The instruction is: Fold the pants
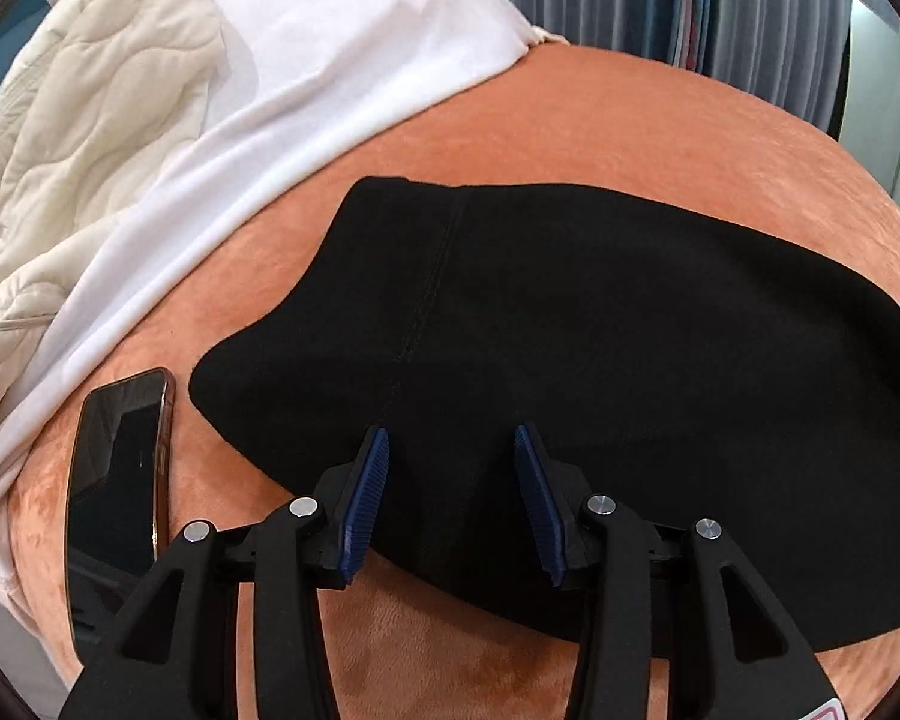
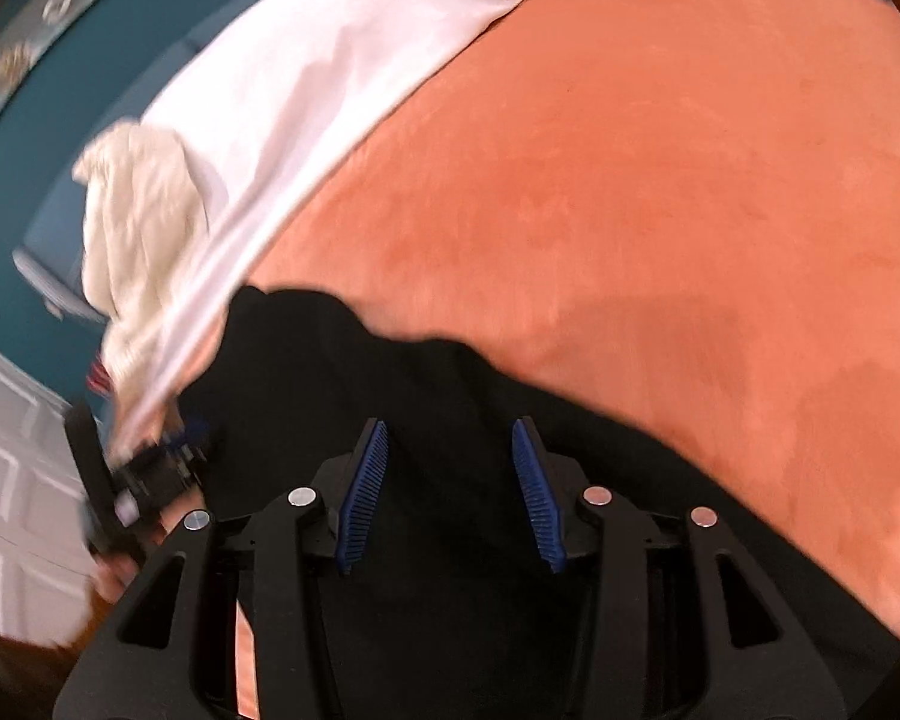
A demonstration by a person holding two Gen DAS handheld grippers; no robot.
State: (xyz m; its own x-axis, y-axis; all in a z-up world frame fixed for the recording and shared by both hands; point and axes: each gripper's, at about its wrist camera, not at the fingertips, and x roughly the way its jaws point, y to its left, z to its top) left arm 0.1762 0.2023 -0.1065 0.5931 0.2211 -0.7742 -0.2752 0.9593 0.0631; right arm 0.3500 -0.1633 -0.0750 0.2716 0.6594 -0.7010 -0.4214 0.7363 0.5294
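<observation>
1. Black pants (image 1: 570, 372) lie folded flat on the orange bed (image 1: 570, 138), a phone (image 1: 114, 492) just beside them
2. Left hand-held gripper (image 1: 450, 450) hovers above them, jaws apart
3. Right hand-held gripper (image 2: 450, 444) likewise spread, holding nothing

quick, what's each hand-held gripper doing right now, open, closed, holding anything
Left hand-held gripper: open, over the black pants, holding nothing.
Right hand-held gripper: open, over the pants, holding nothing.

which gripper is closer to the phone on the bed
Left. The left gripper is open over the black pants, with the phone just to its left. The right gripper is open over the pants farther along; its view shows no phone.
</observation>
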